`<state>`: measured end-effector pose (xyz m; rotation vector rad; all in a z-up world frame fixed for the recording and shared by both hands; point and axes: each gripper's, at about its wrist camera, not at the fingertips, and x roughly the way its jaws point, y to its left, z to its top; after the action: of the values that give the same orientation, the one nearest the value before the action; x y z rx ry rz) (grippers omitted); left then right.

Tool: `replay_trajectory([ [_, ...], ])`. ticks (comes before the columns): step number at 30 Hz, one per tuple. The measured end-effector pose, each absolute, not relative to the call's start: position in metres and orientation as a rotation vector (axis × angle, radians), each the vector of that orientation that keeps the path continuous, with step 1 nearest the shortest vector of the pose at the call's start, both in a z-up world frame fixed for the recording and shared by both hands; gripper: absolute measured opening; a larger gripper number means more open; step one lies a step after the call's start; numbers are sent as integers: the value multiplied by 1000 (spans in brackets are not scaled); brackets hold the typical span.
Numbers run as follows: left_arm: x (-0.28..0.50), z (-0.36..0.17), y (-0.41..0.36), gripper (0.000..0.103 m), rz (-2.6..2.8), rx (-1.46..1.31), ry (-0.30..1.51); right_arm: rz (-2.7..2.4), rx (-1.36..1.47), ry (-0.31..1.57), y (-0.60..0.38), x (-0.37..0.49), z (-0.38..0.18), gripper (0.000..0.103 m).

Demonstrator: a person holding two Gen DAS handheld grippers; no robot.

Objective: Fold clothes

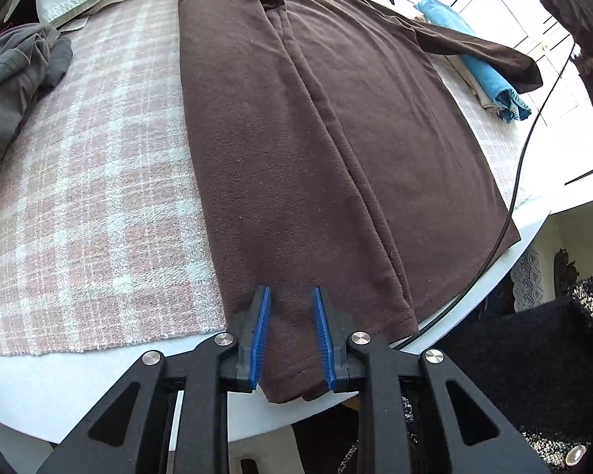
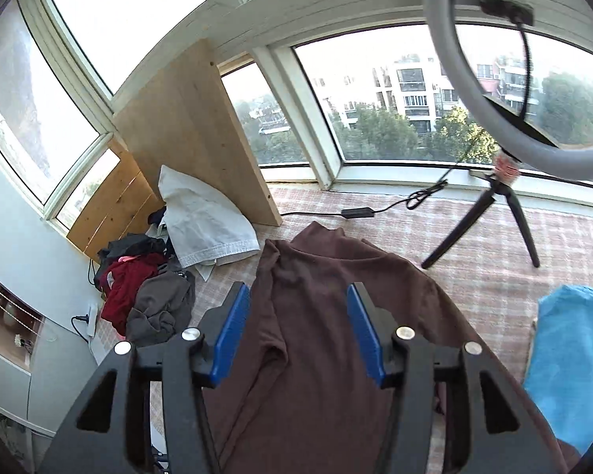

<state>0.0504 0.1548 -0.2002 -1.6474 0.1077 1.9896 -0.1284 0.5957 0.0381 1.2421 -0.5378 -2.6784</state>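
Left tool [image 1: 291, 335] gapes around the brown top's [image 1: 296, 138] hem; right tool [image 2: 298, 331] hovers released above it. Next, probably: pinch hem, fold forward.

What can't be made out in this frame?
- Left wrist view: whether the left hand-held gripper pinches the brown top hem; open pads straddle it.
- Right wrist view: the top's lower half, behind the right hand-held gripper.
- Right wrist view: blue cloth, cut by the edge.

I see a plaid cloth [image 1: 83, 197] on the white desk [image 1: 99, 387], a ring light [image 2: 522, 67] on its tripod [image 2: 502, 217], wood board [image 2: 193, 138], black cable [image 2: 395, 203].
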Motion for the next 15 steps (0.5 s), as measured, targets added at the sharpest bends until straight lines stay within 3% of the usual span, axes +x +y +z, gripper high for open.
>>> replay_trajectory([
  [3, 61, -182, 157, 21, 1997, -1571, 115, -2829, 1334, -659, 648, -42, 23, 51],
  [9, 57, -144, 185, 22, 1962, -1399, 219, -2963, 1504, -1119, 730, 128, -23, 51],
  [15, 19, -122, 241, 22, 1907, -1341, 332, -2993, 1458, -1310, 768, 190, -41, 51],
])
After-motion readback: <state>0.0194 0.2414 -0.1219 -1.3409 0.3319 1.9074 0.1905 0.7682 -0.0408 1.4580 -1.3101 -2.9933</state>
